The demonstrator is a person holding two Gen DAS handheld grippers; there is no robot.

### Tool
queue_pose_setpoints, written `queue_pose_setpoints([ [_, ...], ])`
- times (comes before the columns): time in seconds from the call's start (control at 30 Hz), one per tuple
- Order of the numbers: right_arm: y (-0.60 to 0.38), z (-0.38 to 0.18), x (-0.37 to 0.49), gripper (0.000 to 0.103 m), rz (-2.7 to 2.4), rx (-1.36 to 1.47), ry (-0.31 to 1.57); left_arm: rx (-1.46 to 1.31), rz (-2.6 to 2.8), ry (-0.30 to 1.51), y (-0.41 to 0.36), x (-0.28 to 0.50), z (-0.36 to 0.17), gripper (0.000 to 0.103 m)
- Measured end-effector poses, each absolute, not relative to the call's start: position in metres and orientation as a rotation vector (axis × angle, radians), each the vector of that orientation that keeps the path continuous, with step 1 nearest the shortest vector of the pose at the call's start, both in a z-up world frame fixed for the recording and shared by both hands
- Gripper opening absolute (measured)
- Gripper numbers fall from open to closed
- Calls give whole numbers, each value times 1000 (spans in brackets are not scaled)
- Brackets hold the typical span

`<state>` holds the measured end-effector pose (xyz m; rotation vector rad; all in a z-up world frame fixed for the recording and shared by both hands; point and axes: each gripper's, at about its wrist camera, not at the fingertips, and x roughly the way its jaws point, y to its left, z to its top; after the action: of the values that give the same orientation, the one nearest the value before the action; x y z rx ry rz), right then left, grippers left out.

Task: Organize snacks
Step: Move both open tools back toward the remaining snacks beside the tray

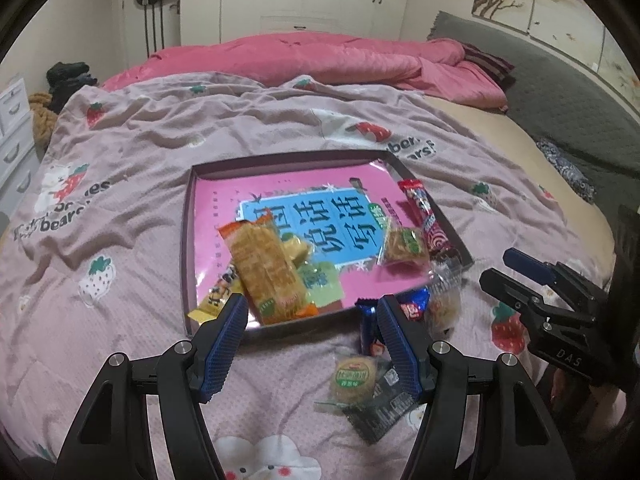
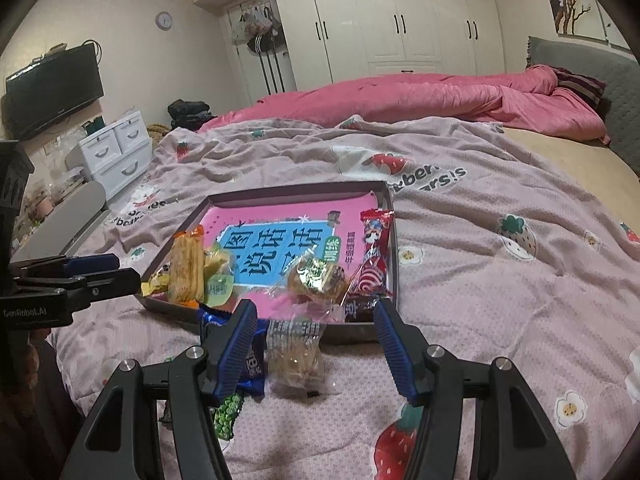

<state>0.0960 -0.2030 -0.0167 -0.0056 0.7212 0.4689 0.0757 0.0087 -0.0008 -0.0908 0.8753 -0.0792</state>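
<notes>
Both tools, left [image 1: 312, 312] and right [image 2: 316, 316], gape empty above snacks.

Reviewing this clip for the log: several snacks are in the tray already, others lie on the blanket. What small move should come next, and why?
Probably lower the open, empty right gripper onto the clear-wrapped biscuit packet lying between its fingers on the blanket, just outside the tray, and close. The left gripper is open and empty too.

Left tool [image 1: 310, 312] hangs open over the tray's [image 1: 186, 240] near rim — orange cracker pack [image 1: 266, 270] inside.
</notes>
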Motion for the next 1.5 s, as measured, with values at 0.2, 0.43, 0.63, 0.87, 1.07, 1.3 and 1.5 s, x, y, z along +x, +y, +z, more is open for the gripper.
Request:
queue_pose_setpoints([
  [0.2,-195,-22,91,60,479,-42,752,-78,-93,901,7,72,-8,69],
  [0.43,-189,-26,86,60,492,-70,768,-84,-113,955,6,70,-21,69],
  [0.63,-183,-30,82,60,498,-105,780,-78,-137,982,-1,70,-29,69],
  [0.87,-177,-39,86,60,491,-128,815,-88,-165,1043,-5,71,-46,69],
  [1.07,-175,-54,95,60,473,-127,869,-97,-177,1074,-8,74,-57,69],
  [1.3,-172,-67,104,60,463,-121,905,-103,-188,1105,-12,79,-69,69],
  [1.5,-162,-74,107,60,458,-161,903,-102,-190,1123,-14,83,-77,69],
])
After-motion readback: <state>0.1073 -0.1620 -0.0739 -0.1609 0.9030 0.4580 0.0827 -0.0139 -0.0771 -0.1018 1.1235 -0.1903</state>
